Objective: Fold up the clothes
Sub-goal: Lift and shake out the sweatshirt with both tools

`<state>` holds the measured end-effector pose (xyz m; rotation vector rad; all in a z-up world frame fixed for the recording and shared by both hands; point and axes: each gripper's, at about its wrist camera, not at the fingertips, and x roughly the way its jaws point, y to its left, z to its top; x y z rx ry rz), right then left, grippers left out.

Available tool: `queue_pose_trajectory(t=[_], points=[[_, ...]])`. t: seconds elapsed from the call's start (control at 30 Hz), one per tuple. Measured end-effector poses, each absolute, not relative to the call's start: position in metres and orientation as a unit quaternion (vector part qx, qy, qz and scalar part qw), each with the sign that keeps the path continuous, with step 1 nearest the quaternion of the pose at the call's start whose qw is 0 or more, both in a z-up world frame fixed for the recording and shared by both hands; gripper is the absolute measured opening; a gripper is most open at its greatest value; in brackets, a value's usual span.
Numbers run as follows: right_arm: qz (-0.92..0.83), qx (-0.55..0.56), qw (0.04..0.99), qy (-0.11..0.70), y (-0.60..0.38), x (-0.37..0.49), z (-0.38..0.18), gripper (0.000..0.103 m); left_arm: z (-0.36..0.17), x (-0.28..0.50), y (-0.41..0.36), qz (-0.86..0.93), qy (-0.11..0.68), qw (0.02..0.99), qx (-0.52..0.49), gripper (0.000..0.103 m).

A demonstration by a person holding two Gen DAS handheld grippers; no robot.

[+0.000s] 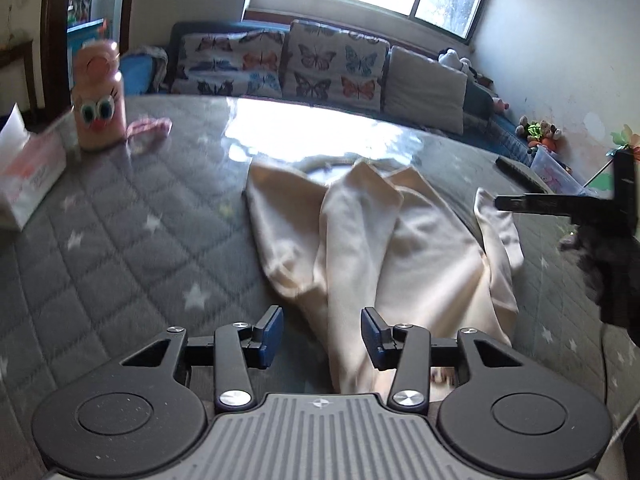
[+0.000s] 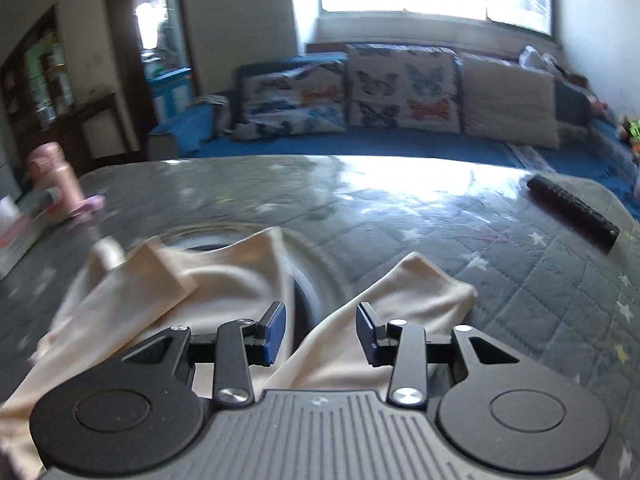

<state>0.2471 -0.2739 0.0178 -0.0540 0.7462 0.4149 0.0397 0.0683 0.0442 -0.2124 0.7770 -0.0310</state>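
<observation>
While uncontained on quilted table point(image 1: 120, 240), cream garment point(image 1: 400, 248)

My pads point(image 1: 272, 334) are blue; the garment point(image 1: 400, 240) is cream, the quilt point(image 1: 120, 240) grey with white stars, the cushions point(image 1: 336, 64) butterfly-printed, the bottle point(image 1: 98, 96) pink.

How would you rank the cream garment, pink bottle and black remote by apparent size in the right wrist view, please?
1. cream garment, largest, though nearest.
2. black remote.
3. pink bottle, blurred; close to the remote, so unsure.
</observation>
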Motion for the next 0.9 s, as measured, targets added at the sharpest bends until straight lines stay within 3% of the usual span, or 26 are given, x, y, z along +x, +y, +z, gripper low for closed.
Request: queue_pose_trajectory(t=[0.37, 0.53, 0.7, 0.73, 0.8, 0.87, 0.9], points=[[0.134, -0.056, 0.906, 0.397, -0.265, 0.32, -0.028, 0.038, 0.032, 0.125, 0.025, -0.065, 0.381, 0.922, -0.027, 0.047], [0.13, -0.079, 0.909, 0.388, -0.271, 0.316, -0.027, 0.011, 0.014, 0.164, 0.001, -0.078, 0.393, 0.916, 0.015, 0.047], [0.128, -0.068, 0.912, 0.384, -0.287, 0.311, -0.023, 0.005, -0.008, 0.186, -0.008, -0.065, 0.403, 0.912, 0.043, 0.046], [0.128, -0.066, 0.913, 0.382, -0.29, 0.31, -0.021, 0.005, -0.011, 0.188, -0.008, -0.063, 0.405, 0.911, 0.043, 0.044], [0.128, -0.065, 0.914, 0.379, -0.296, 0.307, -0.019, 0.005, -0.012, 0.189, -0.006, -0.058, 0.399, 0.914, 0.047, 0.03], [0.127, -0.058, 0.918, 0.371, -0.304, 0.301, -0.015, 0.004, -0.009, 0.188, 0.0, -0.057, 0.397, 0.915, 0.038, 0.008], [0.127, -0.052, 0.92, 0.367, -0.308, 0.297, -0.012, 0.004, -0.007, 0.187, 0.003, -0.057, 0.396, 0.916, 0.033, 0.006]])
